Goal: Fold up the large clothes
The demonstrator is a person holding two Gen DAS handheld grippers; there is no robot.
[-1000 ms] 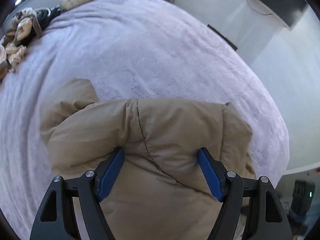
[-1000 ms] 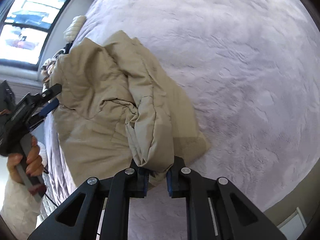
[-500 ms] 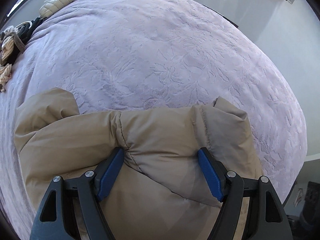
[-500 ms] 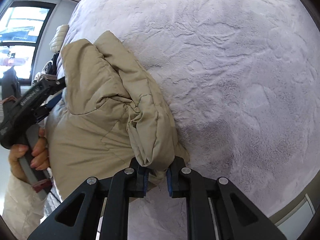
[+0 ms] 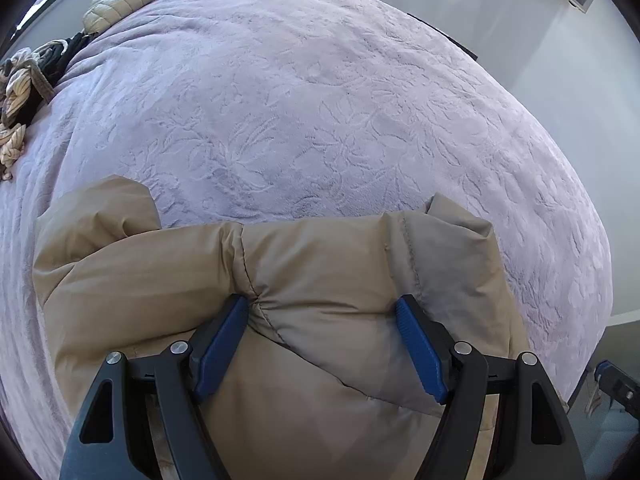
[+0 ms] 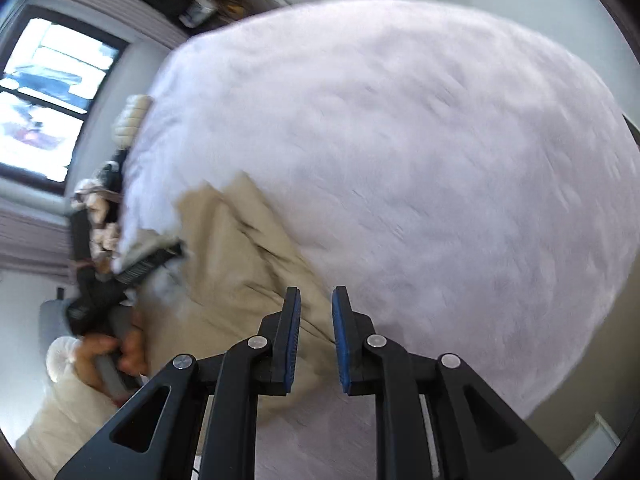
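The tan puffy coat (image 5: 312, 280) is lying on the purple bed (image 5: 320, 100), the left gripper (image 5: 322, 312) is spreading its fingers wide over a fat fold, and the right gripper (image 6: 316, 306) is hanging above the coat with fingers a little apart, holding nothing.

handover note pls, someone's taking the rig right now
Left gripper: open, jaws straddling a puffy fold of the tan jacket, not clamped.
Right gripper: partly open, empty, above the jacket's edge; view blurred.
Jacket lies bunched at the near edge of the lilac bedspread.
Done: one fold laid over.
Left: square it up, finish folding. Other clothes sit at the far corner.
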